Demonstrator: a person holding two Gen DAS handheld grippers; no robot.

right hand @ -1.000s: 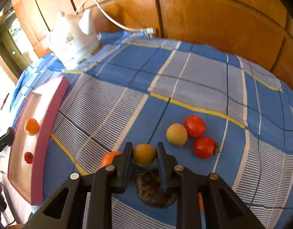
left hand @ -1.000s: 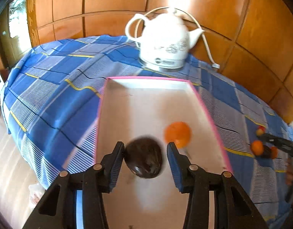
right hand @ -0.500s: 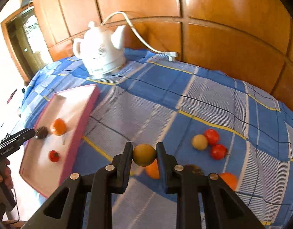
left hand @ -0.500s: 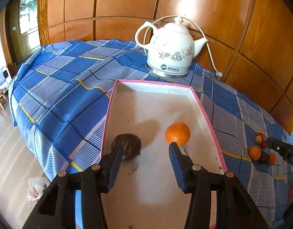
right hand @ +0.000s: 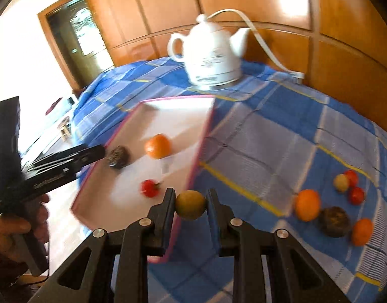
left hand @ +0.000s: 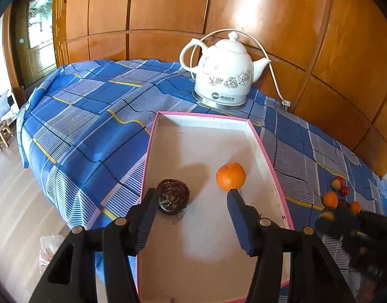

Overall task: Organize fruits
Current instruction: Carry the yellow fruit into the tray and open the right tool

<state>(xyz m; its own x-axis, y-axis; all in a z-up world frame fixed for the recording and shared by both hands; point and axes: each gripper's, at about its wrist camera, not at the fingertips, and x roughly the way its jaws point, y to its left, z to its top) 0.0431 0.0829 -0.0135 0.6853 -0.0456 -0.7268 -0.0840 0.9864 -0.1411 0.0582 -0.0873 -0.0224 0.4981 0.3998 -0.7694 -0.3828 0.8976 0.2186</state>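
A white tray with a pink rim (left hand: 263, 149) (right hand: 206, 136) lies on the blue checked cloth. In it rest a dark brown fruit (left hand: 173, 196) (right hand: 118, 157), an orange (left hand: 230, 176) (right hand: 158, 146) and a small red fruit (right hand: 150, 188). My left gripper (left hand: 192, 203) hovers above the tray, jaws opening, with nothing between them; the dark fruit lies beside its left finger. My right gripper (right hand: 191, 203) is shut on a yellow-green round fruit (right hand: 191, 204), held over the tray's right rim. Several loose fruits (right hand: 332, 202) (left hand: 337, 197) lie on the cloth to the right.
A white electric kettle (left hand: 225, 75) (right hand: 213, 55) with its cord stands behind the tray, against the wooden wall panels. The cloth drops off at the left toward the floor, where a small stool (left hand: 1, 132) stands. A hand (right hand: 14, 229) holds the left gripper.
The left gripper let go of the dark fruit, opened wider and drew back and up. The right gripper carried the yellow-green fruit from the pile leftward to the tray's edge.
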